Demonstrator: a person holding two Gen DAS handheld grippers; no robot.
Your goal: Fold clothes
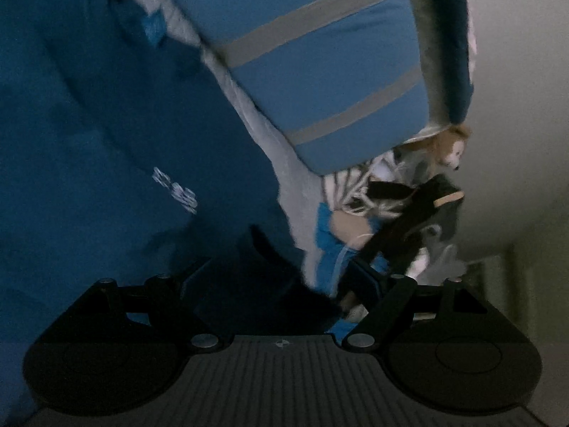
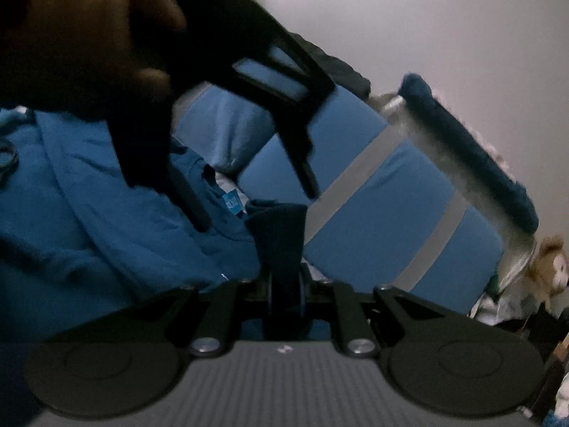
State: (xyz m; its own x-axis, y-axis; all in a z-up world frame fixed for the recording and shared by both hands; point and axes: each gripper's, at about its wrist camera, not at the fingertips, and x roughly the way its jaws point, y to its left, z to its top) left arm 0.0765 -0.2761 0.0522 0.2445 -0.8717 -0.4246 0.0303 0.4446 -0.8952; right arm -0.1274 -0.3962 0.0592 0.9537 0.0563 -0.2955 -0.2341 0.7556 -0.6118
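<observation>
The right gripper [image 2: 286, 284] is clamped tight on a dark fold of the blue shirt [image 2: 106, 242], its fingers pressed together around a bunched upright tuft of cloth just ahead of the ribbed grey housing. The left gripper [image 1: 284, 284] has its linkage arms spread wide in its own view, but shadowed shirt cloth [image 1: 106, 142] covers the fingertips; seen from the right wrist camera, it [image 2: 256, 210] hangs with its two fingers [image 2: 306, 174] well apart, gripping nothing. The hand [image 2: 71, 28] holding it is a dark blur at upper left, cut off by the frame.

The shirt lies rumpled across the left of both views, soft knit fabric with a small lighter-blue neck tag [image 2: 233, 203] and a white printed mark [image 1: 176, 190] too blurred to read. Beyond it sits a smooth blue pillow [image 2: 373, 195] crossed by grey stripes, and behind that a fuzzy dark-blue and grey blanket roll [image 2: 473, 163]. At far right, a tan plush toy [image 2: 547, 267] rests near a jumble of striped cloth [image 1: 355, 185] and a dark strap [image 1: 398, 235], hard to make out in dim light. A pale wall [image 2: 426, 17] closes the background.
</observation>
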